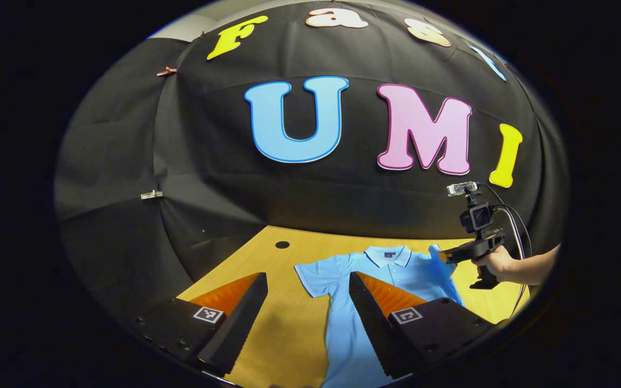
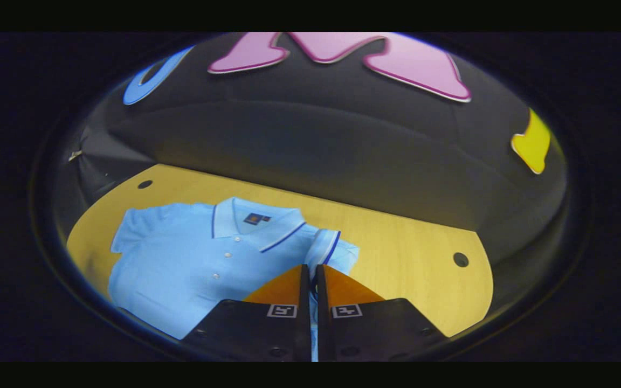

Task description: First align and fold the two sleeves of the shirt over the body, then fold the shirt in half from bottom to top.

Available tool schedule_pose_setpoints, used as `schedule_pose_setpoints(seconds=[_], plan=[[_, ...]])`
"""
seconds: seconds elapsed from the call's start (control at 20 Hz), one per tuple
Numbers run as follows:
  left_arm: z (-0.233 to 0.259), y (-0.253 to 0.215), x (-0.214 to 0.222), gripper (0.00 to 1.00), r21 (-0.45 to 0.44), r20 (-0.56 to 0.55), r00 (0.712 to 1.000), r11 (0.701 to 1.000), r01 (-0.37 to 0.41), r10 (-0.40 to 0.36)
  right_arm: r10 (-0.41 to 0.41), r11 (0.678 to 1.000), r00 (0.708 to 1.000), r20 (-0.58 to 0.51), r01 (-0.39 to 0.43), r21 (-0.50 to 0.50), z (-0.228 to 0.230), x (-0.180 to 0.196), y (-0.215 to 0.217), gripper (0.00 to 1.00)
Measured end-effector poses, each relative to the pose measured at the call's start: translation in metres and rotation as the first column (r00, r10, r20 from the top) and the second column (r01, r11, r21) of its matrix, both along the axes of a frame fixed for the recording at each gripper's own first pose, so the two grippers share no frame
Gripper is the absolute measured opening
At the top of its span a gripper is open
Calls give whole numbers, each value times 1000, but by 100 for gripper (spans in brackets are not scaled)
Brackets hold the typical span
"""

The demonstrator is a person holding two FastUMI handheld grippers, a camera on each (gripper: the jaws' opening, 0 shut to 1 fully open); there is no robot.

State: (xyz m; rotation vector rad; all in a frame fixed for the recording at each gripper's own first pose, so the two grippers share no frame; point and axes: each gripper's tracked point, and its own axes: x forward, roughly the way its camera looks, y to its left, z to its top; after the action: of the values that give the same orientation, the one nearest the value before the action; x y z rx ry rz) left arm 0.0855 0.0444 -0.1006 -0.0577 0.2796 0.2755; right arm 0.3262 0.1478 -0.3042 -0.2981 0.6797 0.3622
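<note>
Left gripper view: the left gripper (image 1: 306,291) hangs released, jaws wide, above the yellow wooden tabletop (image 1: 289,334), with the light blue short-sleeved polo shirt (image 1: 351,323) lying flat at about 5 o'clock; the sleeve at 9 o'clock of the collar (image 1: 313,277) lies spread out, unfolded. At 3 o'clock the right gripper (image 1: 440,254), held in a hand (image 1: 496,264), is clenched on the other sleeve (image 2: 329,248), lifted toward the body. I judge the first sleeve fold under way, the second sleeve and bottom-to-top fold remaining.
</note>
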Motion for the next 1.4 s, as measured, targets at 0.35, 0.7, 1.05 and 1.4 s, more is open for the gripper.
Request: schedule_pose_setpoints(seconds=[0.35,0.7,1.05,1.4], plan=[[-17,20,5,97,-26,-18,1000,1000,-8,7,140,985,989,-42,-135,109,15,-59,81,43],[-45,21,80,97,-86,-26,999,995,41,-43,50,988,998,-32,-45,147,35,-83,28,98],[-128,48,190,98,-83,-136,990,996,25,-36,-23,989,1000,1,23,145,64,-105,-38,98],[-214,72,255,98,-96,-260,966,995,-40,13,-13,995,1000,22,11,94,68,-130,-83,98]])
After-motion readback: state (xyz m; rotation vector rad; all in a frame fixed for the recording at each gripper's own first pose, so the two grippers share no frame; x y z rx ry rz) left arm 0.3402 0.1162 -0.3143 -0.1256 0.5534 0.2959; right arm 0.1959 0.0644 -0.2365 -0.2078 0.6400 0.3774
